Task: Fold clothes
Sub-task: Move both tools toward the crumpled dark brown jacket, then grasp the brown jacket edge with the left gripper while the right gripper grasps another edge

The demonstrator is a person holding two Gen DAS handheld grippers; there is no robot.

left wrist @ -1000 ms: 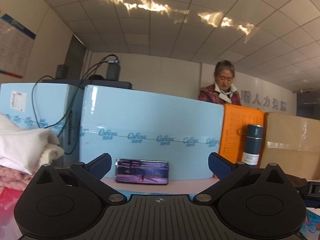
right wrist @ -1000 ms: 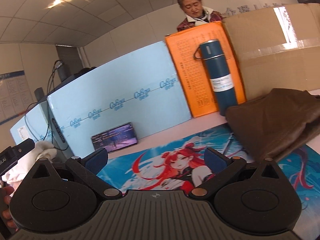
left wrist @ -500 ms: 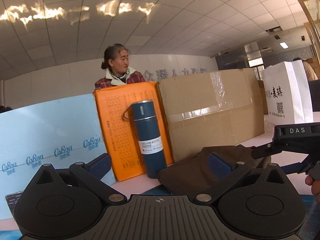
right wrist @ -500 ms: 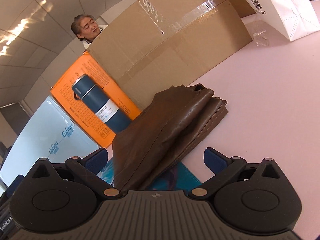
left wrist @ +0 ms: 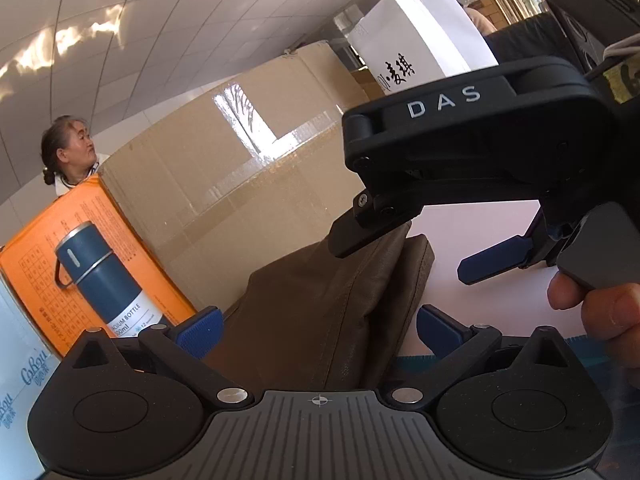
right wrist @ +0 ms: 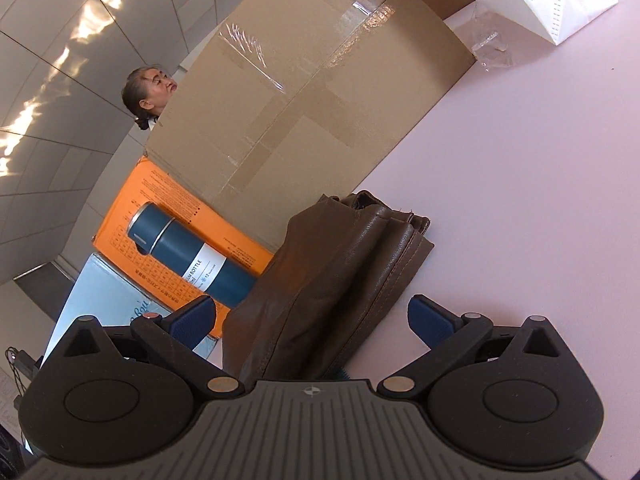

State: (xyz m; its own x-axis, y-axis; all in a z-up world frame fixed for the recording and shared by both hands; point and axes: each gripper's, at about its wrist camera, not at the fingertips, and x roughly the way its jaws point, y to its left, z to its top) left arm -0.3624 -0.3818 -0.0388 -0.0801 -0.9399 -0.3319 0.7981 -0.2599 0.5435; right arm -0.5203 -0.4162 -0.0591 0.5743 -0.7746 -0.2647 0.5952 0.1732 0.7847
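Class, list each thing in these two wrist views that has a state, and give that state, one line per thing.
Left gripper: open, holding nothing.
Right gripper: open, holding nothing.
Brown garment: folded in a bundle, lying on the table.
Bottle: capped, standing upright.
Cardboard box: taped shut.
White bag: standing upright.

The left black two-finger tool with blue pads [left wrist: 318, 330] is held level, its jaws spread wide and gripping nothing. The right black tool marked DAS [left wrist: 420, 252] reaches in from the right side of the left wrist view, jaws likewise parted, one blue pad [left wrist: 494, 261] showing. A bare hand [left wrist: 600, 308] wraps its handle, fingertips curled under the trigger
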